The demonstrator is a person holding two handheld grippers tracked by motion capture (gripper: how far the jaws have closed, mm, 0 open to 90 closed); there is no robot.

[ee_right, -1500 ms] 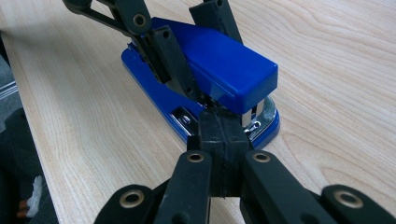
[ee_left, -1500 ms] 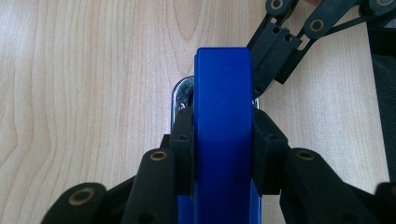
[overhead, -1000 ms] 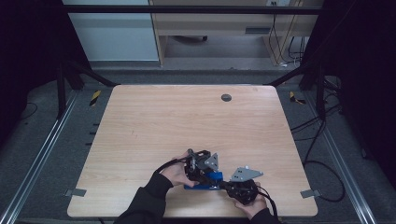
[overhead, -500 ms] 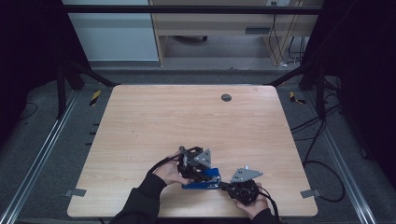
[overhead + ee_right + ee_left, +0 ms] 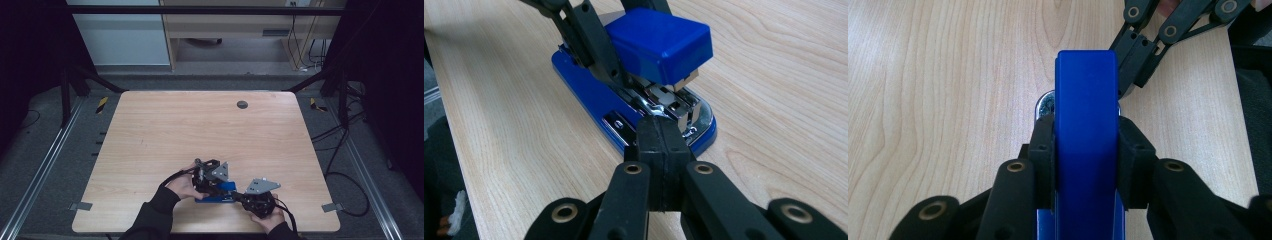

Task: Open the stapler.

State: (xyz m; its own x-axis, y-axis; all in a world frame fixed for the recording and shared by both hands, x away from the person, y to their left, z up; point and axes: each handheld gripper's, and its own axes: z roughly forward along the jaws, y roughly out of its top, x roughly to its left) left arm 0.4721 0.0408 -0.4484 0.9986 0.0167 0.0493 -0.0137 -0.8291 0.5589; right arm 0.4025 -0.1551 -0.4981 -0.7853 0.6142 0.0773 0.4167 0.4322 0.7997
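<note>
Near the tabletop's [image 5: 150, 130] front edge, your left gripper [image 5: 1087, 145] clamped the stapler's [image 5: 659, 45] lid; your right gripper [image 5: 663, 142], jaws together, touched its nose, nothing stapled yet.

Counter [image 5: 150, 130] bare and open on left, right and far sides except a small dark round cap [image 5: 242, 104] near far edge; near edge crowded by blue stapler [image 5: 218, 195] between both tools.

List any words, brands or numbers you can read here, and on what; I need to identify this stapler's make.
None can be read. The blue stapler shows no brand or number on its top, base or metal parts in either gripper view. The table bears no print, and the high view is too small to show lettering.
</note>
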